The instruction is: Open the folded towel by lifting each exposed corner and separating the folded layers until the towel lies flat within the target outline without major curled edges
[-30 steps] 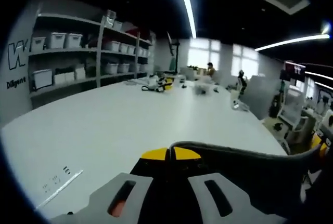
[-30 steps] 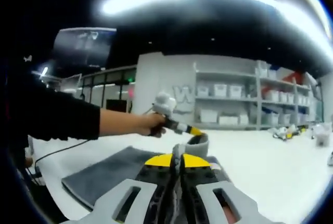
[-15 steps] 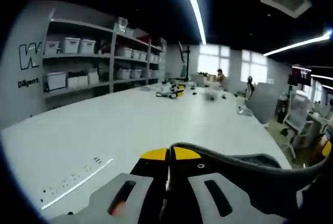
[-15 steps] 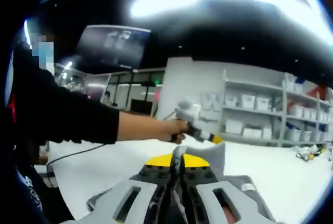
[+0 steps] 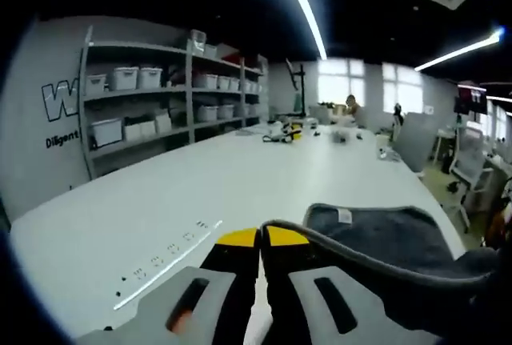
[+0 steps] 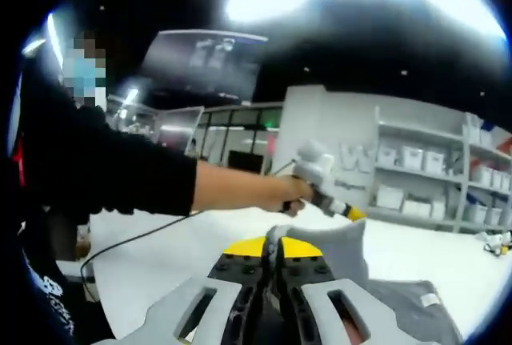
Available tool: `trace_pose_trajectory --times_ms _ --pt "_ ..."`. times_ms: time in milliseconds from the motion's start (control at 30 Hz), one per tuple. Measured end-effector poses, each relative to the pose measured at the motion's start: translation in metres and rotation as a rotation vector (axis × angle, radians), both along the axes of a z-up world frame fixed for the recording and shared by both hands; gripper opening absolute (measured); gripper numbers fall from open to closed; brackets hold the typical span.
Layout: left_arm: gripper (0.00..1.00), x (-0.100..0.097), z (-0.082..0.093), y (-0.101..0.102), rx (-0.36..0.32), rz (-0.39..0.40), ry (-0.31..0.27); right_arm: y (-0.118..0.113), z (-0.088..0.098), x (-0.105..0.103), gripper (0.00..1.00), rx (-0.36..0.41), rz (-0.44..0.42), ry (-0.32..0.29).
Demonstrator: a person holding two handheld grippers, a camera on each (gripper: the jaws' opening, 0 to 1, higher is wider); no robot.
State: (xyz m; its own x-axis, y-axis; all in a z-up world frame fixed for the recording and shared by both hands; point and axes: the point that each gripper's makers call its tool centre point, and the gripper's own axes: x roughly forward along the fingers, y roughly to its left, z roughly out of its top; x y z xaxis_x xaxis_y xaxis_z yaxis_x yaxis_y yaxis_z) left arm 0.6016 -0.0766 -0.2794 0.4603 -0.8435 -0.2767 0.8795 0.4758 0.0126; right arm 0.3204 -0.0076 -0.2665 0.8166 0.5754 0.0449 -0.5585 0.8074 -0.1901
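Left gripper (image 5: 260, 237) clamped on an edge of the dark grey towel (image 5: 384, 241), raised off the white table (image 5: 200, 201), cloth trailing right past a small tag. Right gripper (image 6: 278, 247) likewise pinched shut on the towel (image 6: 340, 253), a fold standing above its jaws. Beyond, a hand (image 6: 292, 197) on the left gripper (image 6: 324, 193). Shelving (image 5: 144, 105) with white bins at far left.

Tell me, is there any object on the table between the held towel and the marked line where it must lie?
Nothing visible. The dark grey cloth towel hangs from both tools, left tool and right tool. The white table beside the white marked line shows no objects.
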Motion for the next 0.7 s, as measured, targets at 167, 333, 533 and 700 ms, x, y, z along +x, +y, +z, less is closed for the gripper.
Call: trace_pose_trajectory --times_ms 167,333,533,700 --pt "0.01 0.000 0.003 0.029 0.046 0.009 -0.015 0.033 0.001 0.002 0.00 0.001 0.050 -0.002" --pt "0.01 0.002 0.003 0.058 0.082 0.031 -0.034 0.060 0.005 0.004 0.00 -0.014 0.093 -0.017" --pt "0.01 0.003 0.009 0.090 0.090 0.061 -0.062 0.090 -0.002 0.004 0.00 -0.065 0.136 -0.005" --pt "0.01 0.001 0.006 0.120 0.106 0.084 -0.077 0.116 -0.007 0.000 0.00 -0.105 0.168 -0.005"
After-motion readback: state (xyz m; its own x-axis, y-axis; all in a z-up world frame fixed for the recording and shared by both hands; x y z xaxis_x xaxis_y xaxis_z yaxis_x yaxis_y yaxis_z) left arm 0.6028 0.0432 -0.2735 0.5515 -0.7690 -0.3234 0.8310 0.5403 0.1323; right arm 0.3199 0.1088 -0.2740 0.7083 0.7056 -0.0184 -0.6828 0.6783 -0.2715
